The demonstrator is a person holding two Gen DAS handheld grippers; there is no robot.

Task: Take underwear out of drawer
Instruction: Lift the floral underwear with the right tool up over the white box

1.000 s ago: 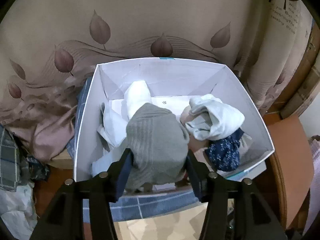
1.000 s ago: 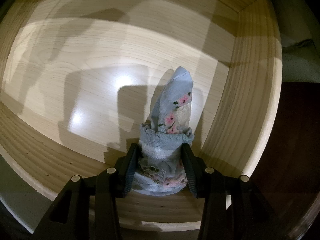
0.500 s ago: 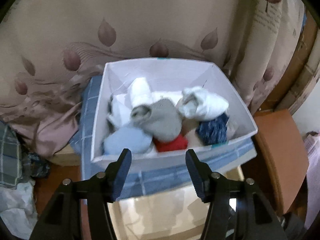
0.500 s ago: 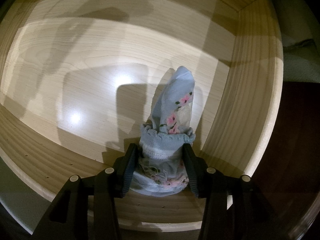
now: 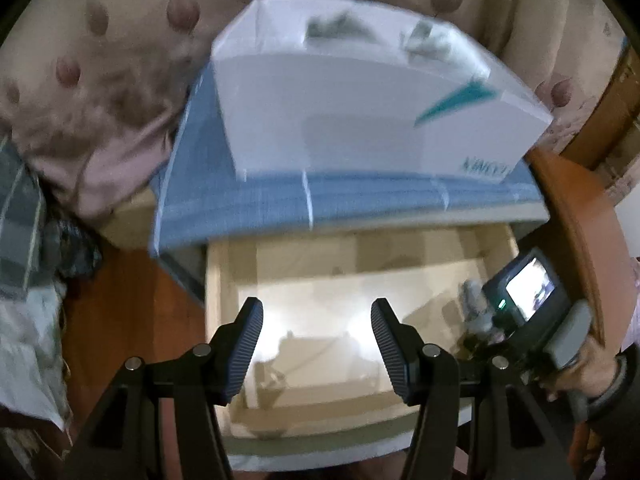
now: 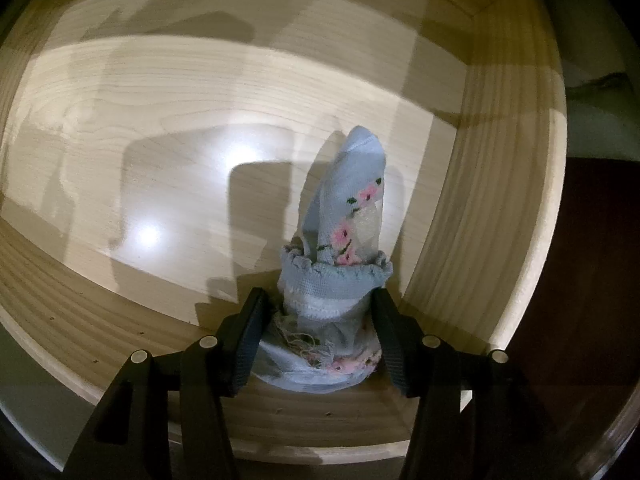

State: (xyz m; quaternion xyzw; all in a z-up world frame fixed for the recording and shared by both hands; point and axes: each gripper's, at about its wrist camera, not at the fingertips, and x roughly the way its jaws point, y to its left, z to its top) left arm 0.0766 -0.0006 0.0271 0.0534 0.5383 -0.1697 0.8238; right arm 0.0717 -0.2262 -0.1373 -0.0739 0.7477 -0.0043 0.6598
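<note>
In the right wrist view, pale blue underwear with pink flowers (image 6: 340, 264) stands bunched at the near right corner of the pale wooden drawer (image 6: 500, 200). My right gripper (image 6: 316, 324) has its fingers pressed on both sides of the cloth. In the left wrist view, my left gripper (image 5: 316, 320) is open and empty above the open drawer (image 5: 224, 280). The right gripper's body and screen (image 5: 528, 296) show at the drawer's right side, with the underwear (image 5: 474, 304) just visible. The view is blurred.
A white box (image 5: 360, 112) holding several garments sits on a blue checked cloth (image 5: 320, 200) behind the drawer. A leaf-patterned curtain (image 5: 120, 40) hangs behind. Crumpled fabric (image 5: 24, 240) lies at the left. A brown wooden surface (image 5: 572, 216) curves at the right.
My left gripper let go of the grey garment into the white box, then drew back and down over the drawer. My right gripper has stayed on the blue underwear.
</note>
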